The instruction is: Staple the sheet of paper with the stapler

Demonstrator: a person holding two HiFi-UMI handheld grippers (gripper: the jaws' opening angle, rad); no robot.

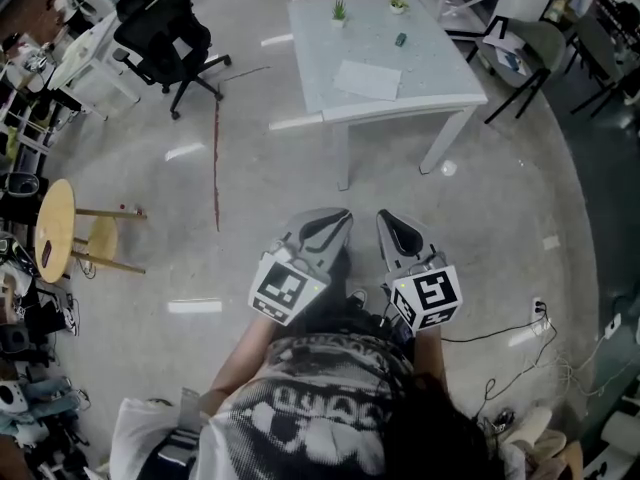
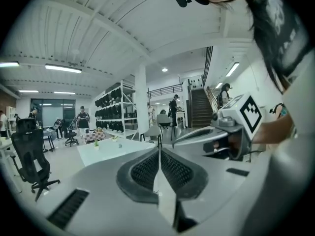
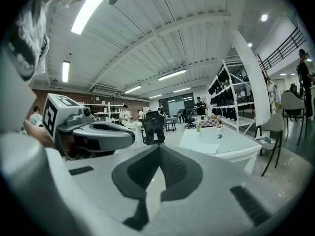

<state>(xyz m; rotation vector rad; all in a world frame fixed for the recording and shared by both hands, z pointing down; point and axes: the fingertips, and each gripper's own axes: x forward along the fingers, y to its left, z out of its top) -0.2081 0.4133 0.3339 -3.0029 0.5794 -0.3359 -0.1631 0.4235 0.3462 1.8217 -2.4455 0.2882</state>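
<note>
1. sheet of paper (image 1: 368, 79) lies flat on the white table (image 1: 440, 83), towards its near edge. the person stands back on the floor, well apart from it.
2. it looks thin, light and limp. it will likely slide on the smooth top and crease if pinched hard. a corner or an edge near the table's rim seems the best place to take hold.
3. stapler (image 1: 400, 39) is, i judge, the small dark thing further back on the table, apart from the sheet. it is too small to be sure. if so, it should be stiff and heavier, and best gripped across its body.
4. left gripper (image 2: 158, 156): jaws together, nothing between them.
5. right gripper (image 3: 158, 154): jaws together too, and empty. both grippers are held in front of the body, well apart from the table.
</note>
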